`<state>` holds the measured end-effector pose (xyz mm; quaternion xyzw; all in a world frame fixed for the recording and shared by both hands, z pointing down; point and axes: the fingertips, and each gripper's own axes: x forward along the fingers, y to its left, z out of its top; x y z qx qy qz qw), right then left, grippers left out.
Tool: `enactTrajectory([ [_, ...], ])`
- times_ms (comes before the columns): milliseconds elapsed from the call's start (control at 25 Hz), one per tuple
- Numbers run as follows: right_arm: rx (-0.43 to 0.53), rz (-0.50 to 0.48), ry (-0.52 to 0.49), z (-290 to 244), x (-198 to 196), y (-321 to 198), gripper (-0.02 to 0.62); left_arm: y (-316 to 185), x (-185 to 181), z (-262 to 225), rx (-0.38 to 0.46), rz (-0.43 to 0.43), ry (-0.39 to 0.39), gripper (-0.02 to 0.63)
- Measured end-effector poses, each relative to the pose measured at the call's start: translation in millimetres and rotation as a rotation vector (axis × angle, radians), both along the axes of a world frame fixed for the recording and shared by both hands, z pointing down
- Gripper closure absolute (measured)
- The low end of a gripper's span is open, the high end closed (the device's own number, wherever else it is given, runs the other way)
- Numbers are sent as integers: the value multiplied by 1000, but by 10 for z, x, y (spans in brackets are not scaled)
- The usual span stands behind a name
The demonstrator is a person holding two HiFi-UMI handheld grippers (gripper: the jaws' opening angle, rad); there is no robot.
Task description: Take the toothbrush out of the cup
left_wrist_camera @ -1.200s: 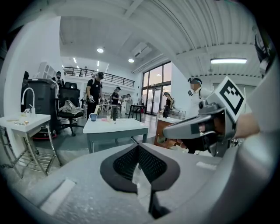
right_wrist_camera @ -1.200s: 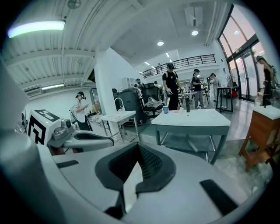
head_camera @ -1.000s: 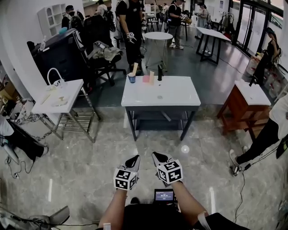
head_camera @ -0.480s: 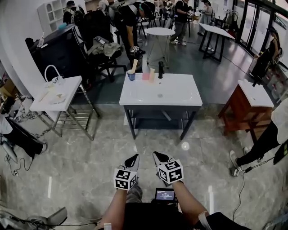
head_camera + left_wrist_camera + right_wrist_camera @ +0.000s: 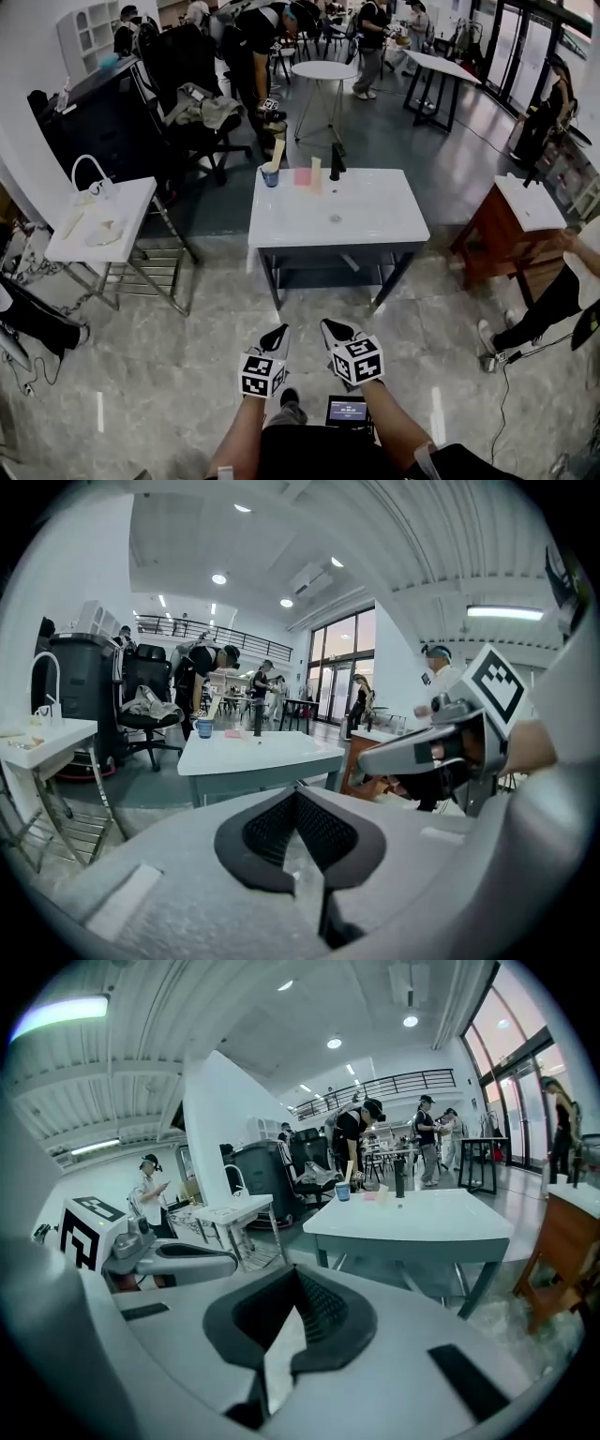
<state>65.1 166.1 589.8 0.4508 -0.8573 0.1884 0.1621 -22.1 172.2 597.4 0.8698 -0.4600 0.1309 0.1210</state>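
The pale toothbrush (image 5: 277,150) stands in the small blue cup (image 5: 270,175) at the white table (image 5: 375,220)'s upper-left corner, well apart from both grippers. The left gripper (image 5: 279,335) and right gripper (image 5: 330,328), low centre, are pressed together and empty. Arriving closed could topple the cup.

The floor (image 5: 141,366) is glossy, veined stone. The table (image 5: 375,220) has a smooth white top on dark metal legs. The left gripper (image 5: 297,797) is matt grey plastic.
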Motion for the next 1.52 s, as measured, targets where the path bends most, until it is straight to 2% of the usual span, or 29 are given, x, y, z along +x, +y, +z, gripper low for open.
enactTrajectory([
  [240,10,32,16,-49,-378,-609,586,-640,-378,-49,9,45,-1,597],
  [560,-15,61,28,2,-606,-1052,586,-1074,-643,74,-28,62,7,597],
  [1000,-33,43,10,136,-585,-1915,586,-1896,-563,217,-50,54,-17,597],
  [1280,-24,-9,-11,45,-413,-2709,586,-2676,-381,87,-30,3,-34,597],
  [1520,-19,-50,-25,17,-275,-3216,586,-3124,-259,-1,-18,-44,-52,597],
])
